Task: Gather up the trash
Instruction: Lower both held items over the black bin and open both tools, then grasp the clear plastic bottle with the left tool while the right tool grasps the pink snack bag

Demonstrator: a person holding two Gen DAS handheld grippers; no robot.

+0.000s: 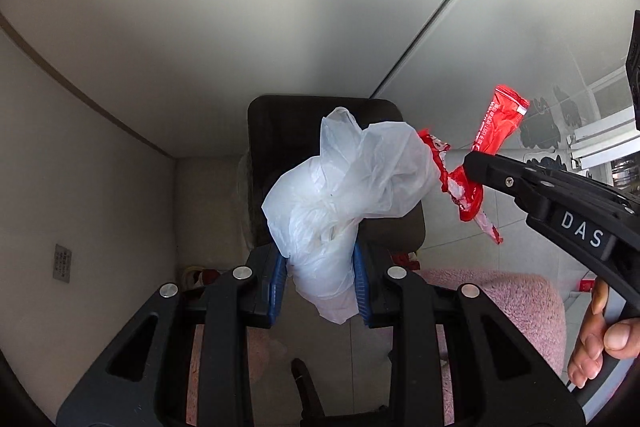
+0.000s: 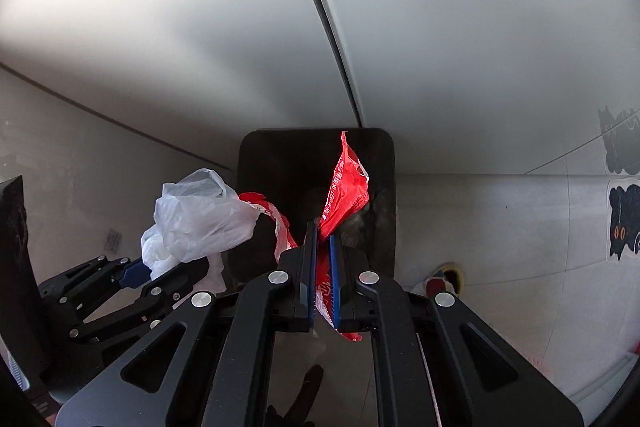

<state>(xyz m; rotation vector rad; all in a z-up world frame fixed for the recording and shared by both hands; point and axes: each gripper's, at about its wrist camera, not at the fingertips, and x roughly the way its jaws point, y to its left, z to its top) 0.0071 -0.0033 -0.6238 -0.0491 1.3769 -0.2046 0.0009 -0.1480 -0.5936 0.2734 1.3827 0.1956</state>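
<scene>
Left wrist: tongs (image 1: 320,279) grip plastic bag (image 1: 344,183); right grip wrapper (image 2: 344,187) above bin (image 2: 276,163).

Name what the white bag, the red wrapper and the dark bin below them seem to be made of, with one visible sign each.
White bag: thin plastic film, translucent, crumpled into soft folds. Red wrapper: probably glossy printed plastic film, creased, with a white inner side at its torn edges. Dark bin: likely hard plastic, matt, with smooth rounded corners; the dim look leaves this open.
</scene>
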